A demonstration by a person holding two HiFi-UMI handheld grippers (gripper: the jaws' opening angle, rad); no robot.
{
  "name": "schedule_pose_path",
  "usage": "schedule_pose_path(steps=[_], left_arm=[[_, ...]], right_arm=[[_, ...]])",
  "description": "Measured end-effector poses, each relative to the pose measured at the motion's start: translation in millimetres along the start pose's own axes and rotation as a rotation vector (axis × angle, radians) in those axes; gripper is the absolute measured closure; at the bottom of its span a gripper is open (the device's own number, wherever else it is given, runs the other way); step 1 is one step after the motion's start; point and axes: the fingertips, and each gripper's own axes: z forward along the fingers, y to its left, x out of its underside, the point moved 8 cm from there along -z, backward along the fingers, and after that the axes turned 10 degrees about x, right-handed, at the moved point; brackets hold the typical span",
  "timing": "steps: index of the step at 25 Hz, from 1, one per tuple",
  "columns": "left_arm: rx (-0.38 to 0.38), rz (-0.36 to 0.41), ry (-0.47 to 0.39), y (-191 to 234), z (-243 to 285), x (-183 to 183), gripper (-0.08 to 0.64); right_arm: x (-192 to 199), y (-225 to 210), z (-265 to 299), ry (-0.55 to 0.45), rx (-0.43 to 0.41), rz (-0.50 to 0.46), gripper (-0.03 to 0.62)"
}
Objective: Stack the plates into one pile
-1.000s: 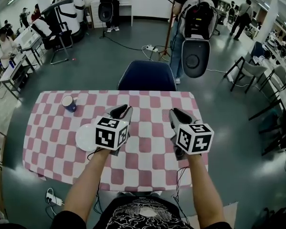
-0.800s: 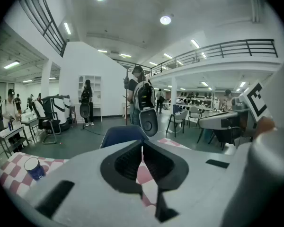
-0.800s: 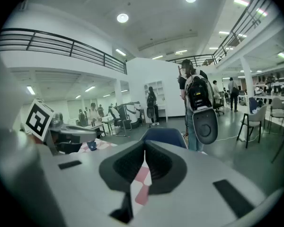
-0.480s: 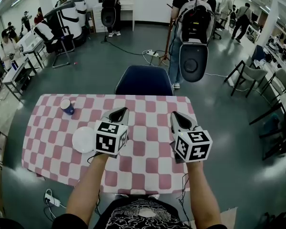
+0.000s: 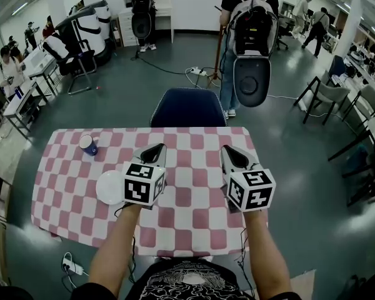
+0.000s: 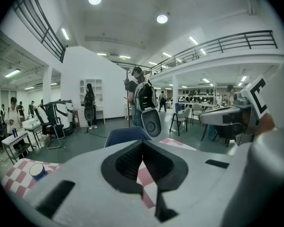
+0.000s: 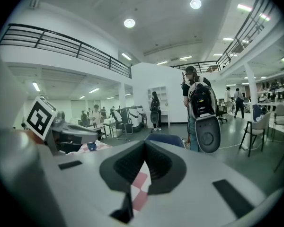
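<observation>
The person holds both grippers side by side above the middle of the table, which is covered by a pink-and-white checked cloth. The grippers point away from the body and slightly down. The left gripper is clenched with nothing between its jaws. The right gripper is clenched and empty as well, and only cloth shows past each pair of closed tips. Neither gripper reaches toward anything, so this looks like a neutral resting pose rather than an approach, probably held at the edge of the task rather than in the middle of it. The plate lies flat on the cloth at the left of the table, just beside the left gripper's marker cube, which hides its right edge. Only one white disc can be counted there, and the head view does not show whether it is a single plate or several already nested into one pile. One blue cup stands upright near the far left corner, well apart from the plate and probably placed out of the way. One blue chair is pushed up to the far side of the table.
</observation>
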Motion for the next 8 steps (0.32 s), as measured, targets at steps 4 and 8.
schedule_pose_path(steps=[4,8], left_arm=[[0.004,-0.004,0.001,0.9,1.2,1.3,0.558],[0.006,-0.003,0.004,4.2,1.5,2.7,0.558]], right_arm=[[-2.4,-0.9,1.2,-0.010,0.005,0.004,0.588],[-3.7,1.4,4.4,-0.011,0.007,0.000,0.588]])
